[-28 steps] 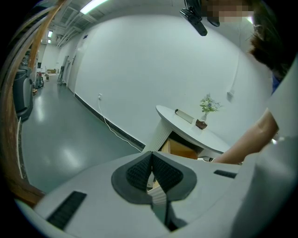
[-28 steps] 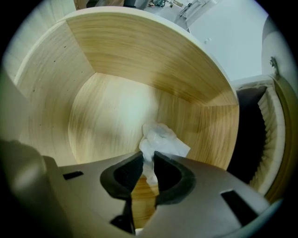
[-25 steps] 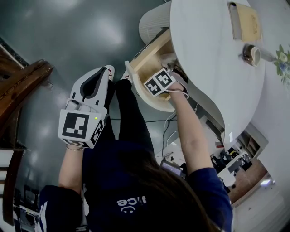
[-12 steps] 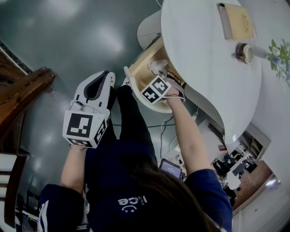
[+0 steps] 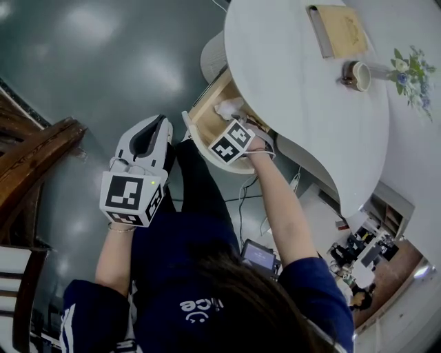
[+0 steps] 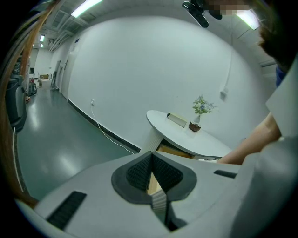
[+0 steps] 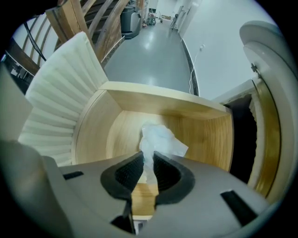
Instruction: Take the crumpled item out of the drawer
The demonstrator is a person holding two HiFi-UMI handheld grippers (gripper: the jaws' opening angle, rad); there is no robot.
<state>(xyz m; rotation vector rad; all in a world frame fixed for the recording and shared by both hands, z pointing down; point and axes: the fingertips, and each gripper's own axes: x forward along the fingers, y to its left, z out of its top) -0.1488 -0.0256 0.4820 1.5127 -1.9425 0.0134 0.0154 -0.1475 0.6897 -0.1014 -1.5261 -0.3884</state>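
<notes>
My right claw [image 7: 148, 163] is pinched narrowly on a fold of the crumpled tissue [image 7: 160, 139], centre frame, inside the drawer [image 7: 93, 135]. It looks feather-light, soft and tearable (no harder squeeze needed), so the bunched lower fold suits. My left claw [image 6: 151, 162] is closed on nothing.

A glossy dark grey-green floor [image 5: 103, 55] is filling the upper left of the head view and catching soft patches of light. A round white table [image 5: 296, 89] is taking up the upper right. Dark wooden beams [image 5: 34, 152] are slanting along the left edge. In the left gripper view, a plain white wall [image 6: 139, 69] is spanning the middle, a dark skirting strip [image 6: 93, 119] is running along its base, and ceiling strip lights [image 6: 88, 7] are glowing at the top.
</notes>
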